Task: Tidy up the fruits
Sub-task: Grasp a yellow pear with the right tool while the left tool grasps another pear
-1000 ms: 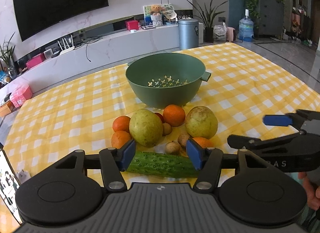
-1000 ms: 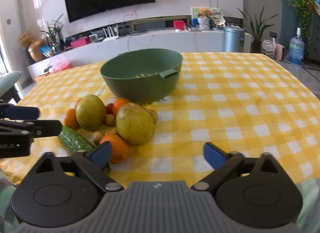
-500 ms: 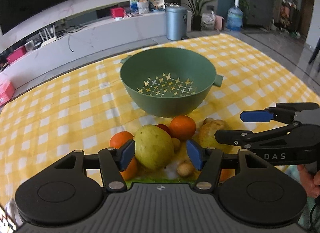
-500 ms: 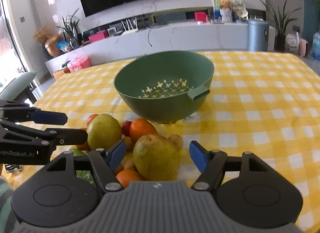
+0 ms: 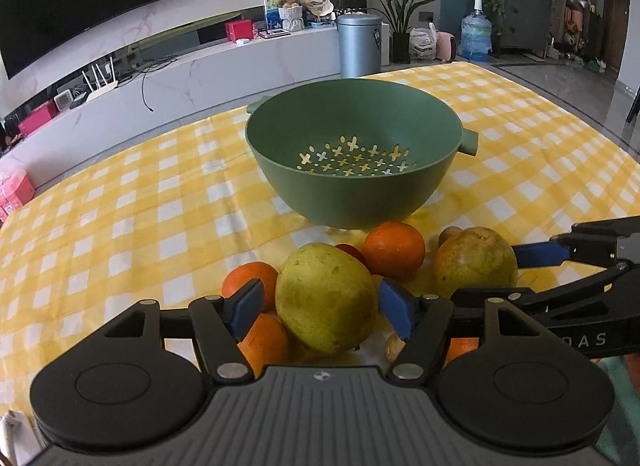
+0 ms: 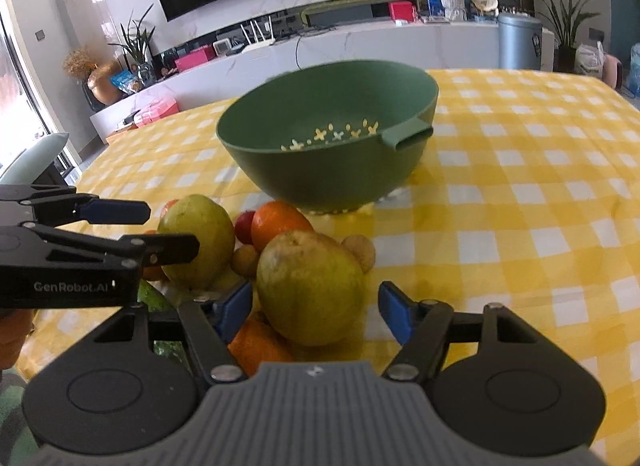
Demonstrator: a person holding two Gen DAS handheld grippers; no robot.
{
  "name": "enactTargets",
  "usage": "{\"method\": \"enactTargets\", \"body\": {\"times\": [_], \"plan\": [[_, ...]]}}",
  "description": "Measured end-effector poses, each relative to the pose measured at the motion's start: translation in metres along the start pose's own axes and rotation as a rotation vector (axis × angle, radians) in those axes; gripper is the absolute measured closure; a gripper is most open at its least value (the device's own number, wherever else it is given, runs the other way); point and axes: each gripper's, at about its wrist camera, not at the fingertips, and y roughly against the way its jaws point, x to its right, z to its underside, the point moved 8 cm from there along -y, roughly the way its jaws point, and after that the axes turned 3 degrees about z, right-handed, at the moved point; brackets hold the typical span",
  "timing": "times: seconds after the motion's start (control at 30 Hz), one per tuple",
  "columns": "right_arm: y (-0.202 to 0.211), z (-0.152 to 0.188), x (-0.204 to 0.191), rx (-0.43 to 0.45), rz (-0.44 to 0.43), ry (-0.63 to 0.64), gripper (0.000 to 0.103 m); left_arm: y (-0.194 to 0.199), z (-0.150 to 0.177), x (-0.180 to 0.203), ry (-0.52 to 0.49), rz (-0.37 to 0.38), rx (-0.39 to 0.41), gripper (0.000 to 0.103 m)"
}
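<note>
A green perforated bowl (image 5: pixel 352 185) stands empty on the yellow checked tablecloth (image 5: pixel 140 205); it also shows in the right wrist view (image 6: pixel 332 169). In front of it lies a heap of fruit. My left gripper (image 5: pixel 320 306) is open, its pads on either side of a yellow-green pear (image 5: pixel 326 298) with small gaps. My right gripper (image 6: pixel 314 310) is open around a second pear (image 6: pixel 310 286), also with gaps. Oranges (image 5: pixel 394 250) (image 5: pixel 250 280), a small red fruit (image 6: pixel 244 225) and small brown round fruits (image 6: pixel 360 252) lie around the pears. A cucumber is mostly hidden.
The table's far edge lies behind the bowl, with a white TV bench (image 5: pixel 200 77) and a grey bin (image 5: pixel 360 45) beyond. Each gripper shows at the side of the other's view, close together over the fruit heap.
Both grippers have moved forward over the fruit. The left went past the cucumber and now brackets the left pear. The right narrowed its opening and now brackets the right pear.
</note>
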Motion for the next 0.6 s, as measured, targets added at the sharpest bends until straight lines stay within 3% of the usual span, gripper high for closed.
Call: {"method": "enactTargets", "body": {"times": [0.6], "plan": [[-0.008,0.004,0.004,-0.036,-0.037,-0.062,0.041,-0.022,0.001,0.006,-0.069,-0.036,-0.013,0.026]]}}
